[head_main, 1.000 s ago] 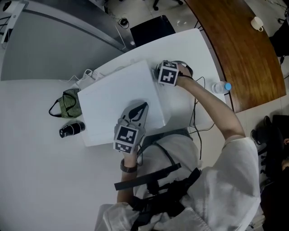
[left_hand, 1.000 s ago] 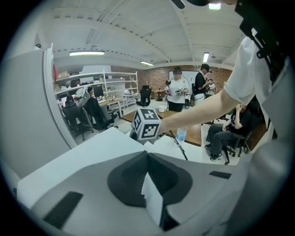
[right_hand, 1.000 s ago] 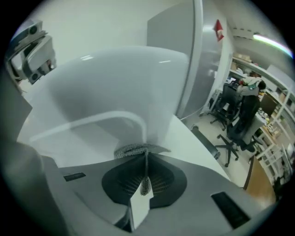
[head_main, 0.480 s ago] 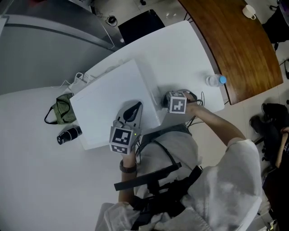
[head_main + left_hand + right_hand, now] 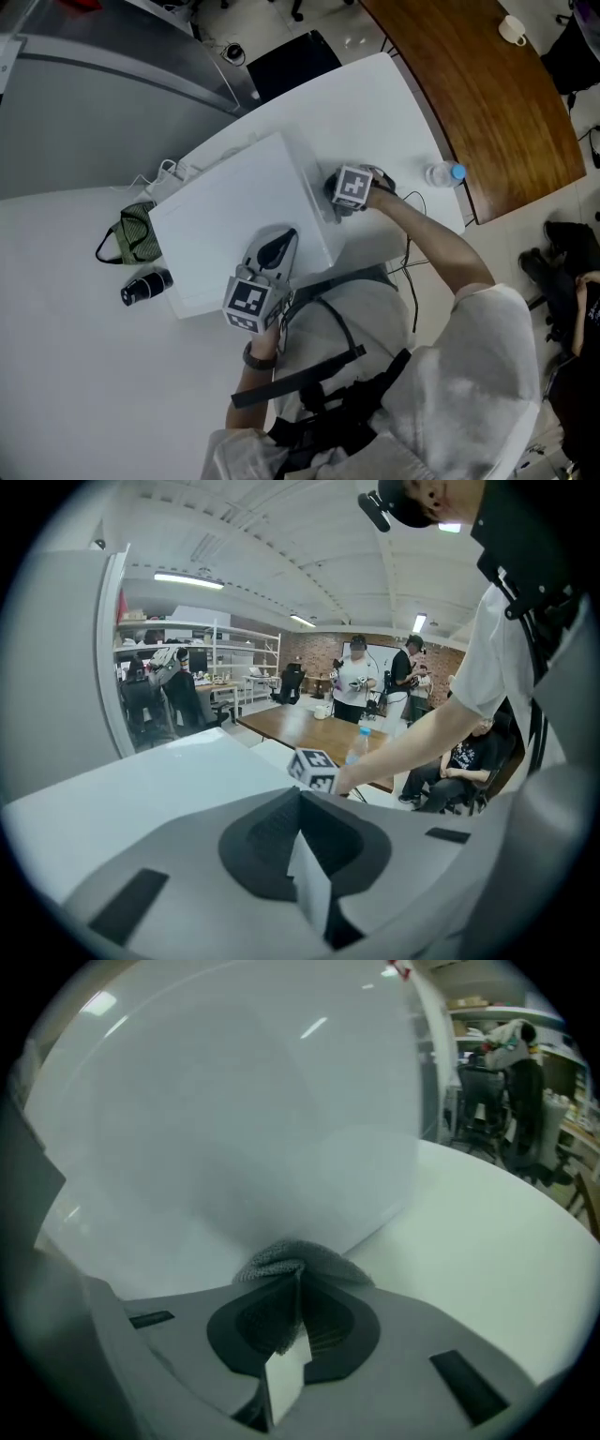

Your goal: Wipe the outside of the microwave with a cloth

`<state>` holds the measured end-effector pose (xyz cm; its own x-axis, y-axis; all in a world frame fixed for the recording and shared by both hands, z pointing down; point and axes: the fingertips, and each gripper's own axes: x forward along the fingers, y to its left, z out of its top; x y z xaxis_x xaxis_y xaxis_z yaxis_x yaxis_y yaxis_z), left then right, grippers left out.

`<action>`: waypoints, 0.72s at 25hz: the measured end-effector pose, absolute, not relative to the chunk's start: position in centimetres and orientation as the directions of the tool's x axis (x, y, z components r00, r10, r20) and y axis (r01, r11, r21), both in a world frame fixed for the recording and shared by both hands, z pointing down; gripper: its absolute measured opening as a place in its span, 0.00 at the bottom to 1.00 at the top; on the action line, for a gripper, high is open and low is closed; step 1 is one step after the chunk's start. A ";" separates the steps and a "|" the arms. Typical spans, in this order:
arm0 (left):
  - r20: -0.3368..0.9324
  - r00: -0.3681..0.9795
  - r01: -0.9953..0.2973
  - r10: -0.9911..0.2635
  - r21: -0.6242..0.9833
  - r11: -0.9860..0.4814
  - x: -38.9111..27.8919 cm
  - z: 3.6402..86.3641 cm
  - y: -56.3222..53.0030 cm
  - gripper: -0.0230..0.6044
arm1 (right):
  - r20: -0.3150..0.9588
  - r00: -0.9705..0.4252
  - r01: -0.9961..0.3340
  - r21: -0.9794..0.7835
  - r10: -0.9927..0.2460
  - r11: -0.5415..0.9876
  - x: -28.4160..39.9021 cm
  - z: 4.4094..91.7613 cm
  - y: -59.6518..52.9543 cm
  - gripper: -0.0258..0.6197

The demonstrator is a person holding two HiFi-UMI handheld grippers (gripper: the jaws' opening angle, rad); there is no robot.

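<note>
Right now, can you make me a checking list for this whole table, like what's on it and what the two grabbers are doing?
Surface: white table, no spills seen.
Job's things: white microwave; grey cloth held at its side wall.
Clutter: green bag, black cylinder, water bottle.
Grippers: right gripper, fingers shut on the cloth; left gripper over the microwave's top, fingers together, empty.
Cables: black cable near the table's edge; white cords behind the microwave.
Surroundings: brown wooden table; people standing far off.
</note>
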<state>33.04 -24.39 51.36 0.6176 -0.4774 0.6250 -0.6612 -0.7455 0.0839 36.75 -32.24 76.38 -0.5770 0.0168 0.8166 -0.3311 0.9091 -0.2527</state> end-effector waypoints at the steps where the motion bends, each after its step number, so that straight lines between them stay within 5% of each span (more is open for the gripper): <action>1: 0.626 0.618 -0.665 -0.476 0.094 -0.741 32.9 51.3 -24.0 0.08 | 0.813 -0.580 -0.406 -0.233 -0.052 0.884 37.0 76.1 -35.0 0.09; 7: 0.604 0.621 -0.670 -0.499 0.079 -0.738 32.2 50.5 -22.6 0.08 | 0.649 -0.627 -0.712 -0.255 -0.430 0.654 37.8 74.7 -45.1 0.09; 13: 0.567 0.642 -0.686 -0.516 0.127 -0.716 29.4 50.7 -20.3 0.08 | 0.670 -0.659 -0.663 -0.306 -0.341 0.683 36.0 75.1 -33.6 0.09; 18: 0.498 0.723 -0.619 -0.478 0.160 -0.769 29.0 49.6 -15.6 0.08 | 0.655 -0.643 -0.746 -0.420 -0.396 0.517 35.7 73.9 -18.4 0.09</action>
